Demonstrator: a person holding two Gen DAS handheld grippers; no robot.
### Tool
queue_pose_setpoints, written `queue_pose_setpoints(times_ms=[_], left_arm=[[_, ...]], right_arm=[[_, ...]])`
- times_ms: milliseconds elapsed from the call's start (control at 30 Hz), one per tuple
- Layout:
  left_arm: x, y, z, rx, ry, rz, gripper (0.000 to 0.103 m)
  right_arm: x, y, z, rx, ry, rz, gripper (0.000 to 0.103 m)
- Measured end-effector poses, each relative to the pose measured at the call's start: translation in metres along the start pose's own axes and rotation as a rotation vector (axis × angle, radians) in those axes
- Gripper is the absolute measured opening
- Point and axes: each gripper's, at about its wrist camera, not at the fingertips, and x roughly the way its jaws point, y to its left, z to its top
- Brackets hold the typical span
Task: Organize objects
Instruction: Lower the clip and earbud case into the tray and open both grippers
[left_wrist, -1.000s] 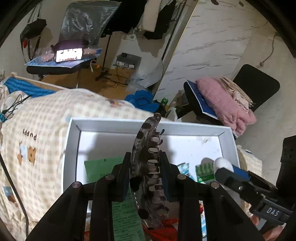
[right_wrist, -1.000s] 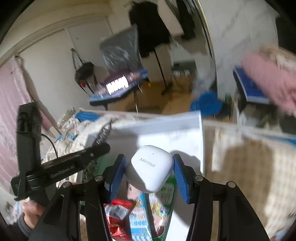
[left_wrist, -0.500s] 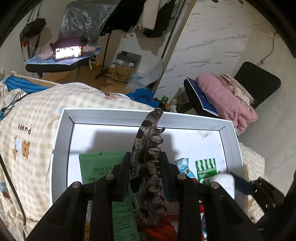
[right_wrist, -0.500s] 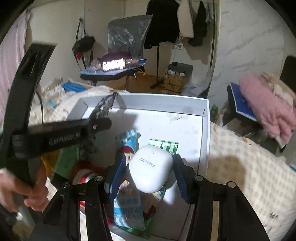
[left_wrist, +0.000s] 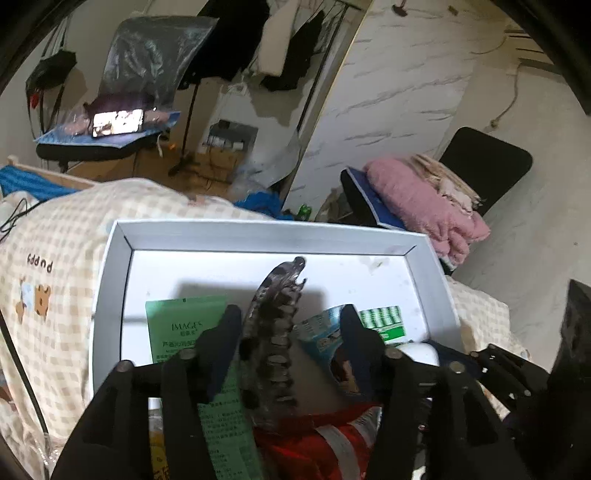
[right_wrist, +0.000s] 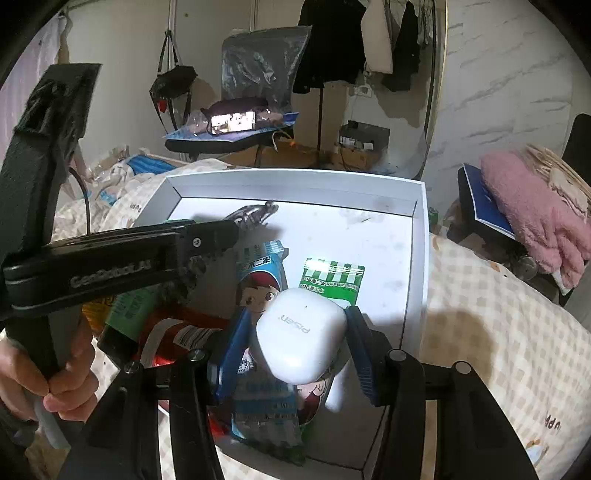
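left gripper (left_wrist: 288, 332) jaws have just been opened around the hair claw (left_wrist: 275, 332), right gripper (right_wrist: 293, 332) is clamped on the white case (right_wrist: 301, 332) at lower centre; release into the box (right_wrist: 295, 182) is called for next.

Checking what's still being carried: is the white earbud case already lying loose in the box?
No, the white earbud case sits between the right tool's blue pads, above the white box.

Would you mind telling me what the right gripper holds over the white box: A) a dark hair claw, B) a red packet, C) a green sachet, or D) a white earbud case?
D: the white earbud case sits clamped between the blue pads of the right gripper, above the white box.
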Motion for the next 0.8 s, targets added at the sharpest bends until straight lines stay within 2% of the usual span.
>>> queue_pose_setpoints(times_ms=[67, 100, 133, 233, 433, 467, 500, 533, 600, 667, 733, 800], left_arm=[[-0.010, 0.000, 0.003, -0.003, -0.033, -0.006, 0.071], [-0.013, 0.000, 0.006, -0.009, -0.047, -0.005, 0.073], [-0.018, 0.001, 0.008, -0.017, -0.058, -0.004, 0.076], [-0.039, 0.005, 0.014, -0.052, -0.110, 0.013, 0.077], [-0.101, 0.002, 0.032, -0.072, -0.211, 0.002, 0.081], [-0.115, 0.000, 0.037, -0.071, -0.218, -0.015, 0.083], [-0.123, -0.002, 0.041, -0.070, -0.214, -0.034, 0.083], [-0.132, -0.004, 0.043, -0.070, -0.207, -0.063, 0.085], [-0.154, -0.009, 0.046, -0.073, -0.197, -0.130, 0.091], [-0.179, -0.015, 0.046, -0.075, -0.226, -0.168, 0.103], [-0.200, -0.018, 0.044, -0.072, -0.261, -0.171, 0.103], [-0.221, -0.018, 0.041, -0.079, -0.292, -0.158, 0.103]], right_arm=[[-0.002, 0.000, 0.000, 0.007, -0.009, 0.004, 0.066], [-0.005, 0.000, 0.001, 0.015, -0.018, 0.008, 0.077], [-0.009, -0.001, 0.002, 0.029, -0.040, 0.028, 0.077], [-0.018, 0.000, 0.006, 0.048, -0.084, 0.042, 0.077], [-0.057, 0.007, 0.026, 0.086, -0.147, 0.110, 0.078], [-0.067, 0.010, 0.030, 0.083, -0.162, 0.113, 0.080], [-0.081, 0.013, 0.035, 0.081, -0.186, 0.116, 0.095], [-0.095, 0.016, 0.040, 0.082, -0.216, 0.118, 0.103], [-0.125, 0.021, 0.045, 0.104, -0.287, 0.126, 0.103], [-0.152, 0.026, 0.053, 0.148, -0.317, 0.154, 0.103], [-0.168, 0.030, 0.057, 0.191, -0.327, 0.162, 0.103], [-0.182, 0.034, 0.053, 0.250, -0.331, 0.134, 0.103]])
